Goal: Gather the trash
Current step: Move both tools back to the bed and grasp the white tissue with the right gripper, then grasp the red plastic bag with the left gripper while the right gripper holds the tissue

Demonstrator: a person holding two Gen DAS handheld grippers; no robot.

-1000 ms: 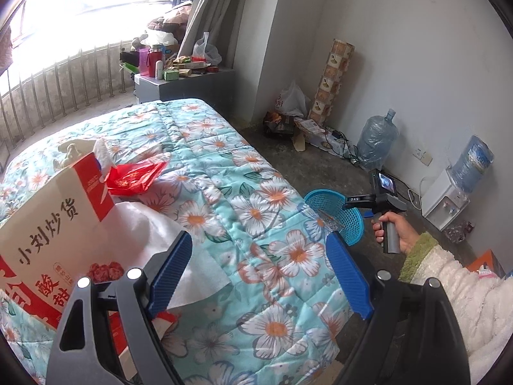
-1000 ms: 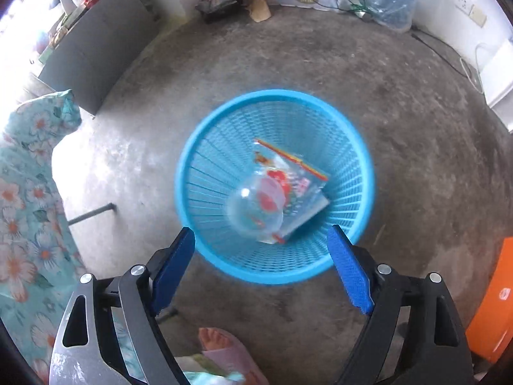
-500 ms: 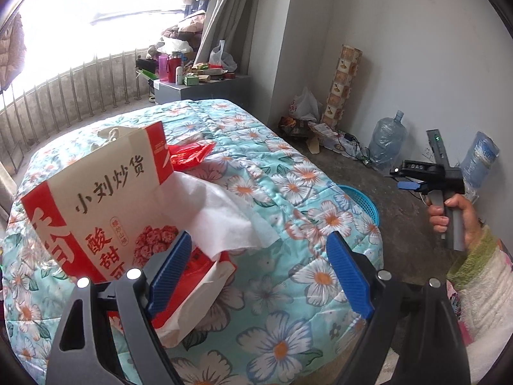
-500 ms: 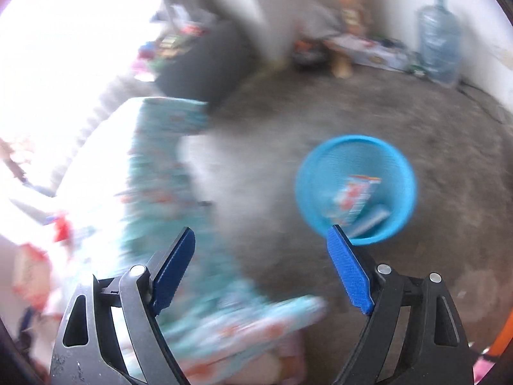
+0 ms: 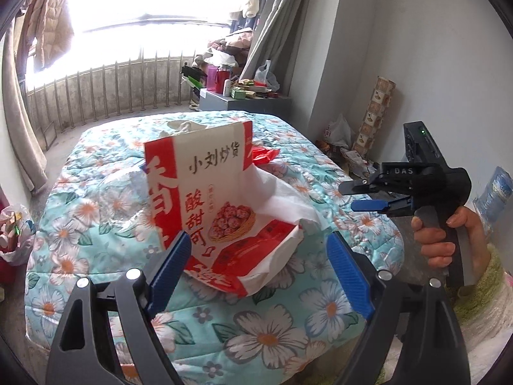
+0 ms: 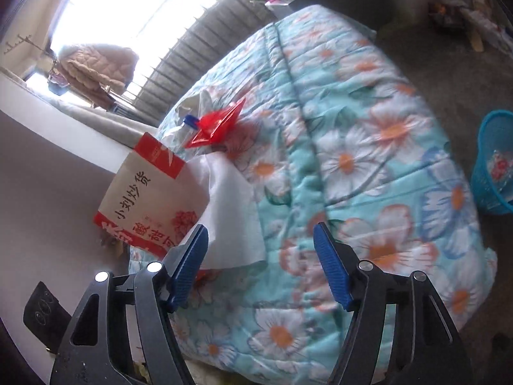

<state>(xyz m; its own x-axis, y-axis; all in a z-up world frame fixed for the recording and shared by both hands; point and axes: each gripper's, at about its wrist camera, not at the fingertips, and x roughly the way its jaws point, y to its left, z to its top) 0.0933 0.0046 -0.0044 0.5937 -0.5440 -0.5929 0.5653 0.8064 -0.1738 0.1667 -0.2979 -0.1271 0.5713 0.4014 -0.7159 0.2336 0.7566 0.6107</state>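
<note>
A red and white paper snack bag (image 5: 208,199) stands on the floral quilt (image 5: 96,211), with a white tissue sheet (image 5: 282,199) spilling from it and a red wrapper (image 5: 263,155) behind. My left gripper (image 5: 261,269) is open just in front of the bag, its pads either side of the bag's lower end and not pressing. My right gripper (image 5: 351,197), in a hand (image 5: 449,234), hovers to the right of the bag. In the right wrist view the right gripper (image 6: 261,266) has its jaws closing on nothing above the quilt (image 6: 368,160), near the tissue (image 6: 234,211) and bag (image 6: 150,199).
The blue trash basket (image 6: 493,166) with litter inside stands on the floor right of the bed. A blue-capped bottle (image 6: 189,120) lies by the red wrapper (image 6: 218,125). A grey cabinet (image 5: 243,102) with bottles stands behind the bed. A filled plastic bag (image 5: 12,234) sits on the floor at left.
My right gripper left the blue basket, rose and swung over to the bed, its jaws narrowing. My left gripper turned so the paper bag now sits between its pads.
</note>
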